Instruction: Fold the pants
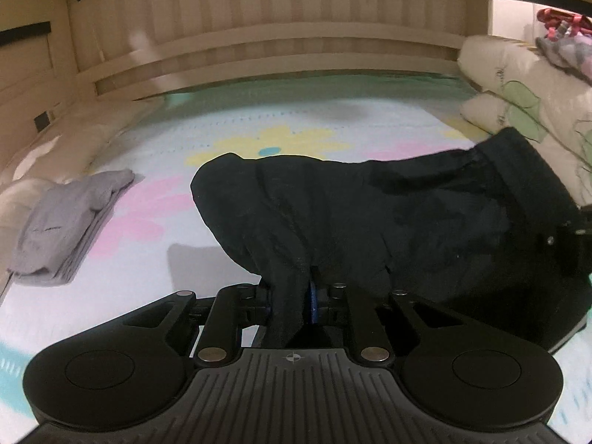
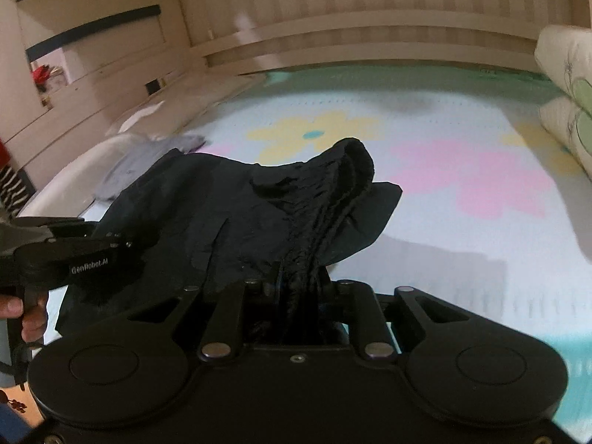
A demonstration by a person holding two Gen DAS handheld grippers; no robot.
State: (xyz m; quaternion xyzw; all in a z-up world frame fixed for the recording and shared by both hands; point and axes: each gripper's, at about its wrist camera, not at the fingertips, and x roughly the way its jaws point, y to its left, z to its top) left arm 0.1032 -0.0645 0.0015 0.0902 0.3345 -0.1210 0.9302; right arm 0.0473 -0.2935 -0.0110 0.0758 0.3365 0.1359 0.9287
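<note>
The soft black cloth pants [image 1: 370, 214] are up in the air over the bed with the flower-print sheet [image 1: 296, 118]. They are not lying flat yet. Both claws hold them at the same time.

The left claw [image 1: 296, 296] is pressed together on a bunch of the black cloth, and the cloth hangs down between its fingers. The right claw [image 2: 299, 288] is pinching the thick, wrinkly stretchy waistband [image 2: 351, 162], which sticks up in a hump in front of it. In the right camera the left claw's black handle shows at the left edge, with the person's hand [image 2: 26, 314] around it.

The pants look bunched and bumpy, with a flap [image 2: 370, 214] drooping to the right side. I cannot tell where the 2 legs end, or if 1 leg already lies on the other.

A small folded grey cloth [image 1: 63, 229] sits on the bed at the left, near the edge. It looks done, like a piece put away.

So I think the folding of the black pants is near the start or in the middle. What is left: lay them down smooth on the sheet, then fold them over into a neat pile.
</note>
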